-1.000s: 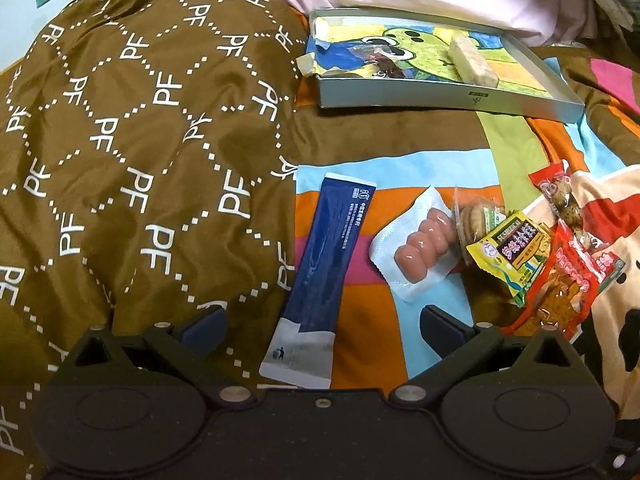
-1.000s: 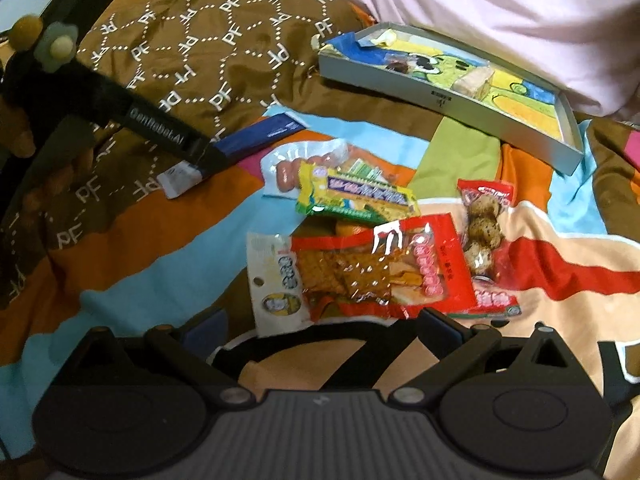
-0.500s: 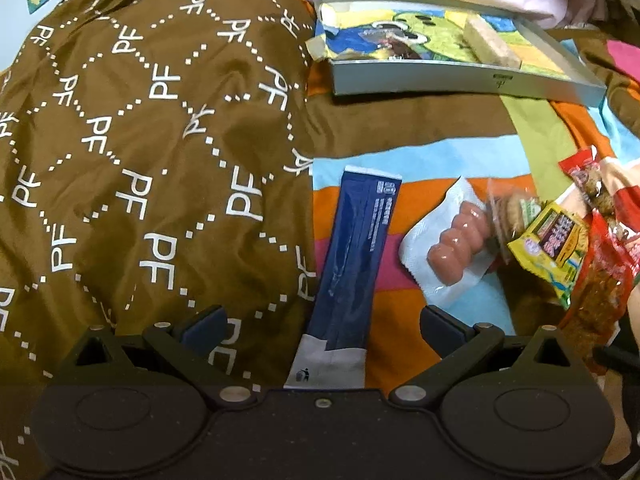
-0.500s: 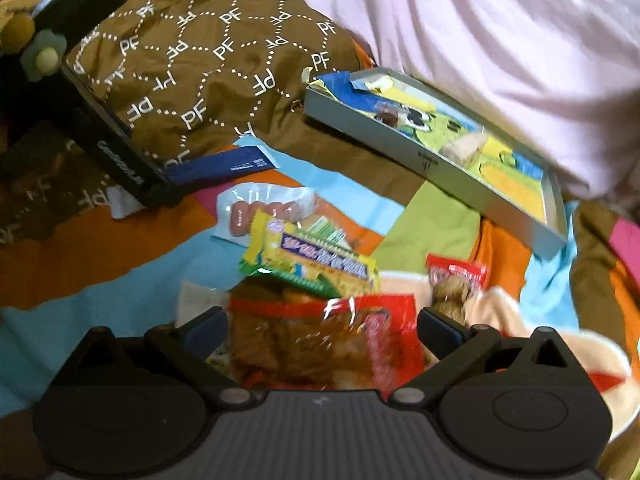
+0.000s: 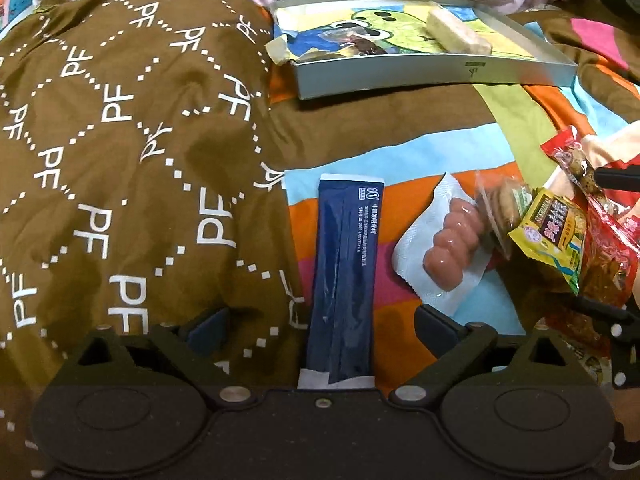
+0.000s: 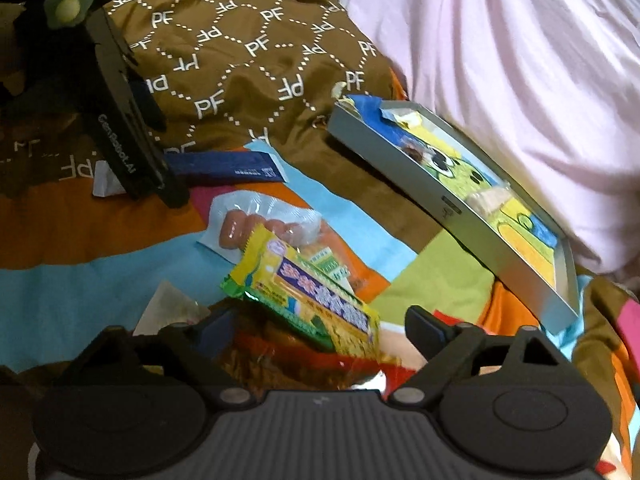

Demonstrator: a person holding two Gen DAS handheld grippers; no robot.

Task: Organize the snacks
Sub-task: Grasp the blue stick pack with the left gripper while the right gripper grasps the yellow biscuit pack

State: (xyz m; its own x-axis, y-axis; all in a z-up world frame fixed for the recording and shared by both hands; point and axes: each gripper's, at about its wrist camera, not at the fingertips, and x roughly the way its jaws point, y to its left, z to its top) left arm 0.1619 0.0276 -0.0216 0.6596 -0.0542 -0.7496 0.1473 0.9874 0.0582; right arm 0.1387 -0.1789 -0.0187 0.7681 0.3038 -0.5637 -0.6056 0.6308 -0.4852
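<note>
A long dark-blue packet (image 5: 344, 280) lies on the bed sheet between the fingers of my left gripper (image 5: 320, 324). The jaws are closing, with a gap still on either side of the packet. My right gripper (image 6: 320, 327) hovers low over a yellow snack packet (image 6: 312, 296) that rests on a red packet (image 6: 280, 364). Its jaws are closing too, and the pads are not pressing on anything. A sausage pack (image 5: 452, 248) and a biscuit pack (image 5: 504, 208) lie between the two grippers. The grey tray (image 5: 432, 72) at the back holds a beige wafer bar (image 5: 456, 32) and a small dark snack (image 5: 356, 42).
A brown quilt with a white PF pattern (image 5: 120, 160) bulges on the left, right beside the blue packet. Pink bedding (image 6: 520, 60) rises behind the tray (image 6: 440, 200). The striped sheet (image 5: 360, 160) shows bare between the tray and the snacks.
My left gripper has come forward and down so the blue packet lies between its fingers. The right gripper has rolled and sunk closer over the yellow and red packets. Both jaws have narrowed slightly.
</note>
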